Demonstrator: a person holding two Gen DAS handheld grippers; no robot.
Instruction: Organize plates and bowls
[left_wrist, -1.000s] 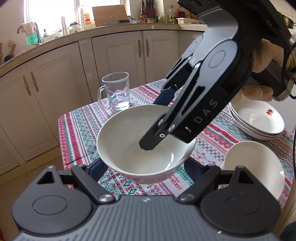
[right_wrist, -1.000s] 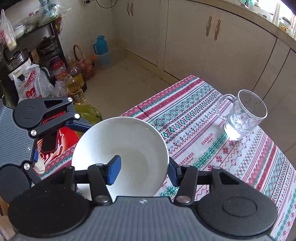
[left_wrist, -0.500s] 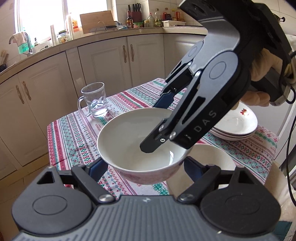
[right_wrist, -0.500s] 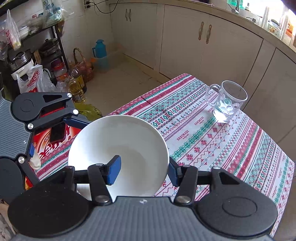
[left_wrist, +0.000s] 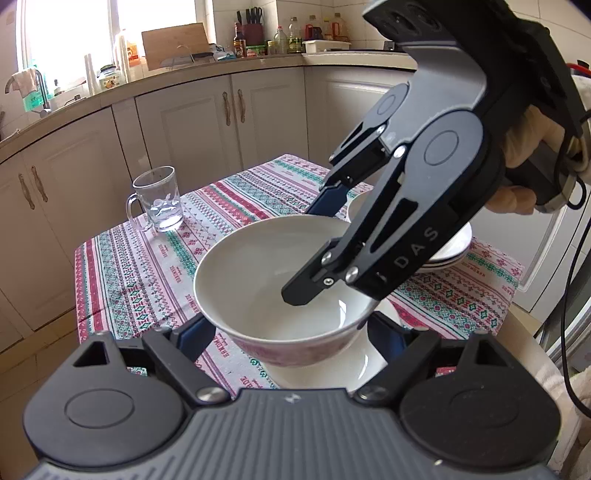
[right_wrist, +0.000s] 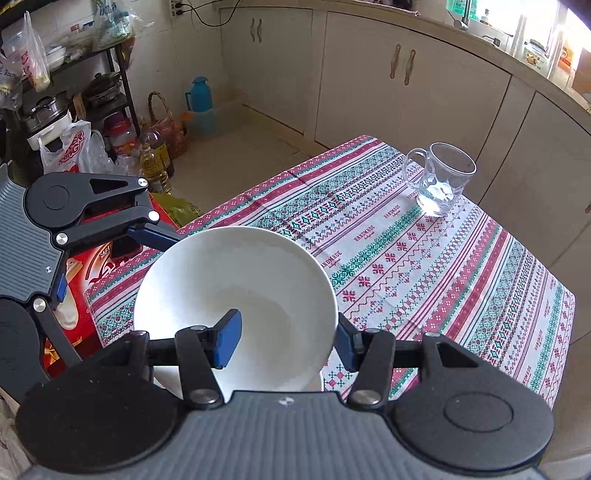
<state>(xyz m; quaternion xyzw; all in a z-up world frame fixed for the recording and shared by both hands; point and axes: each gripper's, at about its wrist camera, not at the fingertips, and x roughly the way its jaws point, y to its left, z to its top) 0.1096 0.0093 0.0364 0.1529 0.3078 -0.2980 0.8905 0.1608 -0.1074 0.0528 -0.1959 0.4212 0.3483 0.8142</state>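
Observation:
A white bowl (left_wrist: 280, 280) with a pink pattern outside hangs above the tablecloth, held by both grippers. My left gripper (left_wrist: 290, 332) is shut across its body, one finger on each side. My right gripper (right_wrist: 288, 345) is shut on the bowl's (right_wrist: 236, 291) near wall, with one blue pad inside and one outside. In the left wrist view the right gripper (left_wrist: 314, 251) reaches in from the upper right. A second white bowl (left_wrist: 356, 365) sits on the table right below the held one. Stacked white plates (left_wrist: 456, 245) lie behind, partly hidden.
A glass mug (left_wrist: 157, 201) (right_wrist: 441, 184) stands near the table's far corner. Kitchen cabinets (left_wrist: 192, 122) run behind the table. On the floor left of the table are a red box (right_wrist: 99, 266) and oil bottles (right_wrist: 153, 162). A gloved hand (left_wrist: 524, 147) holds the right gripper.
Both grippers carried the bowl sideways away from the mug. The second bowl, formerly off to the right, now lies under the held bowl. The grips are unchanged.

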